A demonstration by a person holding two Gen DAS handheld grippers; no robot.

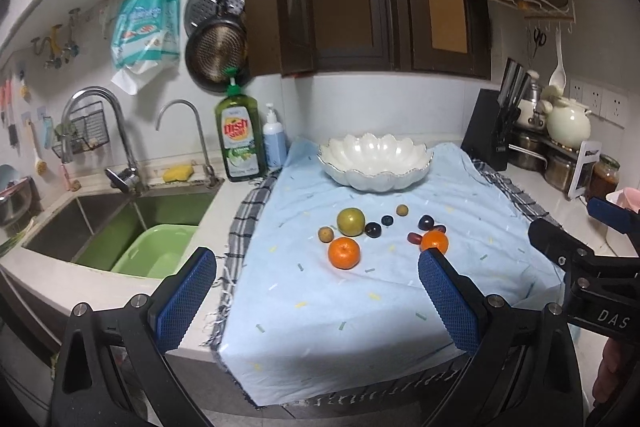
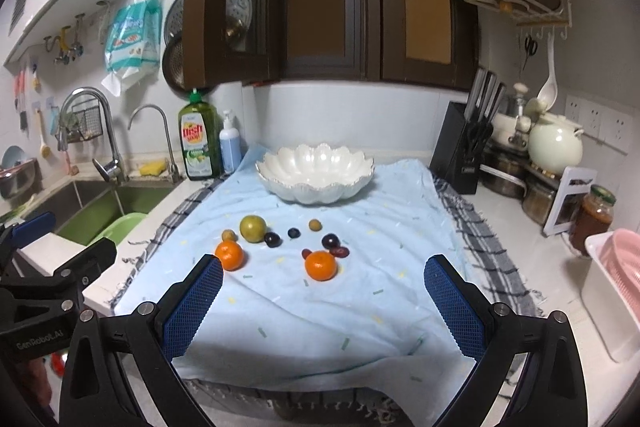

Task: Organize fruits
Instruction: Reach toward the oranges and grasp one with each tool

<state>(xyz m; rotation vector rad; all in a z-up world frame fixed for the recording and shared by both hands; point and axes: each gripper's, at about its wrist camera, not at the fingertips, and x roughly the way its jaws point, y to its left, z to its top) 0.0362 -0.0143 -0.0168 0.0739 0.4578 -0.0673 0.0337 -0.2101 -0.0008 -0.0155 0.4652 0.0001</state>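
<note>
We hold both grippers above the near edge of the light blue cloth (image 2: 312, 323), each spread wide with nothing between its blue pads. The left gripper (image 1: 318, 301) hovers toward the sink side, the right gripper (image 2: 324, 301) toward the knife-block side.

The white scalloped bowl (image 2: 316, 173) sits at the far end of the cloth, and we take it as our landmark. All fruit lies on the cloth in front of the bowl: a green round fruit (image 2: 253, 228), two small olive-brown fruits (image 2: 229, 235) (image 2: 315, 225), three dark plums (image 2: 272, 239) (image 2: 294, 233) (image 2: 330, 240), two red dates (image 2: 341, 251) (image 2: 307, 253), and nearest us two mandarins (image 2: 229, 255) (image 2: 320, 265). The bowl holds no fruit.
</note>
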